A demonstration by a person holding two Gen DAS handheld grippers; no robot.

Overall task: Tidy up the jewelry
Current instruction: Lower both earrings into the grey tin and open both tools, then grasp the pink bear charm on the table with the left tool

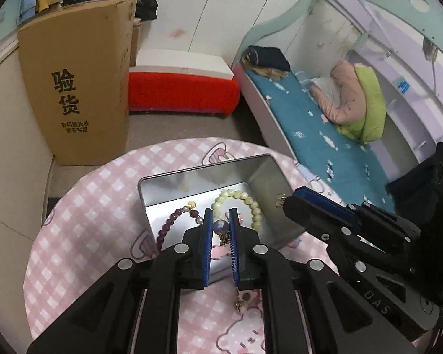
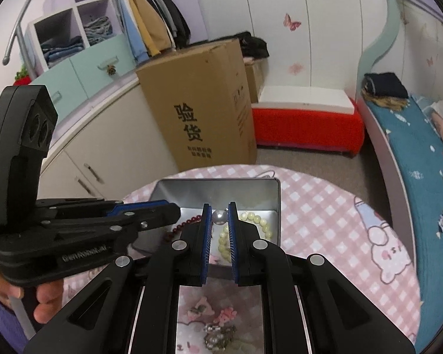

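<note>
My left gripper [image 1: 221,226] is pinched on a pearl earring [image 1: 220,226], the round bead caught between the blue pads with a small gold dangle hanging below it. It hangs over the near edge of the tin [image 1: 268,174], just above the floor of it. My right gripper [image 2: 220,216] is closed the same way on a second pearl [image 2: 219,217], also over the tin. In the left view something small and gold shows at the right tips; I cannot make out what.

In the tin lie a purple bracelet [image 1: 169,225] to the left and a pale green bracelet [image 1: 245,199] to the right, close beside each other. More small pieces sit on the pink cloth [image 2: 325,206] near me, a clip [image 1: 238,305] and a little heap [image 2: 218,334].

I judge the pearls light, hard and slick. A round bead between flat pads can squirt out sideways, so a hold across its widest part is what I want, firm but not crushing. The dangle looks thin and would bend. The bracelets are loose strings of beads: limp, likely to sag, best taken across one or two beads.
</note>
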